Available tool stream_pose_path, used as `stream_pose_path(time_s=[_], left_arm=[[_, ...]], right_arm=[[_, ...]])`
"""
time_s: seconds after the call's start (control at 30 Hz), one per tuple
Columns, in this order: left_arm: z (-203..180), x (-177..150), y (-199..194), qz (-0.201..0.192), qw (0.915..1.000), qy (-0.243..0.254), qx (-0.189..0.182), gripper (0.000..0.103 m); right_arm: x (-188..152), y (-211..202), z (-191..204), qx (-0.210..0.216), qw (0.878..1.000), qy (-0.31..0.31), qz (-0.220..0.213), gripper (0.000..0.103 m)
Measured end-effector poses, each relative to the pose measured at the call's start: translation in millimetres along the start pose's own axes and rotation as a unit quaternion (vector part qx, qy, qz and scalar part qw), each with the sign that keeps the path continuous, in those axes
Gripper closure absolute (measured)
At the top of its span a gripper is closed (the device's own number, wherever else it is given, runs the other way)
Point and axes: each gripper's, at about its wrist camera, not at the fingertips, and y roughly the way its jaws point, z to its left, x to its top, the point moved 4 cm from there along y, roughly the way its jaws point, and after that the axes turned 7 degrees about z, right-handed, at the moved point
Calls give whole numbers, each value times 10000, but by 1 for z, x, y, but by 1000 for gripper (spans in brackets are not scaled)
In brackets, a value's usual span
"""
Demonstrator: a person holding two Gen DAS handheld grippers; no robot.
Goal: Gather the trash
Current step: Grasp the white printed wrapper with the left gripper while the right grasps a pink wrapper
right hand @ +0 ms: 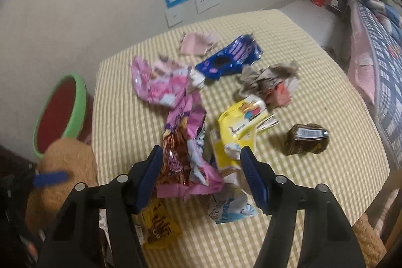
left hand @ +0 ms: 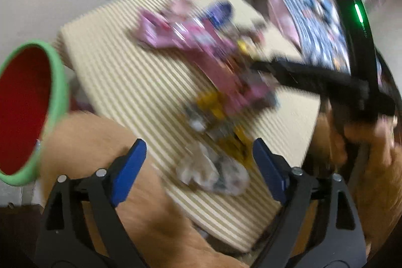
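Note:
Trash lies heaped on a table with a cream striped cloth [right hand: 314, 72]. My right gripper [right hand: 201, 162] hangs open over a pink and brown snack wrapper [right hand: 186, 155], which lies between its blue pads. A yellow wrapper [right hand: 238, 122] sits just right of it. Farther back are a pink wrapper [right hand: 160, 84], a blue wrapper [right hand: 228, 59] and crumpled grey paper [right hand: 268, 82]. The left wrist view is blurred. My left gripper [left hand: 198, 162] stands wide open above a crumpled clear wrapper [left hand: 213, 175] near the table's front edge. The pink wrappers [left hand: 188, 42] lie beyond it.
A green-rimmed bin with a red inside [right hand: 60, 112] stands left of the table, also in the left wrist view [left hand: 25, 112]. A brown packet [right hand: 306, 140] lies apart at the right. A tan fuzzy shape [right hand: 65, 167] is beside the bin. A patterned bed [right hand: 377, 54] runs along the right.

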Motion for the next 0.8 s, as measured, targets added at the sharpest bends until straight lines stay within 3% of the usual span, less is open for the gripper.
stream_pose_path(time_s=[0.1, 0.2, 0.27, 0.37, 0.4, 0.57, 0.6, 0.63, 0.8], left_arm=[[-21, -15, 28, 526, 9978, 358, 178, 12], [-28, -22, 46, 708, 9939, 617, 586, 12], [-28, -21, 55, 773, 9929, 619, 662, 12], [-30, -20, 62, 779, 9922, 650, 722, 16], [-30, -20, 63, 772, 9925, 637, 706, 24], [-23, -11, 61, 621, 9961, 409, 474, 30], [-19, -6, 58, 575, 9966, 387, 435, 35], [-18, -3, 55, 518, 9974, 357, 362, 47], [1, 9, 40, 291, 9993, 48, 221, 50]], right_arm=[[-5, 10, 2, 147, 9998, 34, 164, 41], [-7, 17, 2, 65, 9997, -42, 235, 41], [-9, 23, 2, 15, 9994, -76, 343, 65], [-8, 23, -3, 81, 9994, 26, 324, 84], [-6, 19, -6, 272, 9991, 159, 286, 85], [0, -7, -13, 602, 9970, 470, -145, 87], [2, -15, -15, 638, 9962, 514, -279, 87], [3, -21, -16, 682, 9954, 549, -382, 87], [9, -56, -23, 799, 9894, 701, -989, 87]])
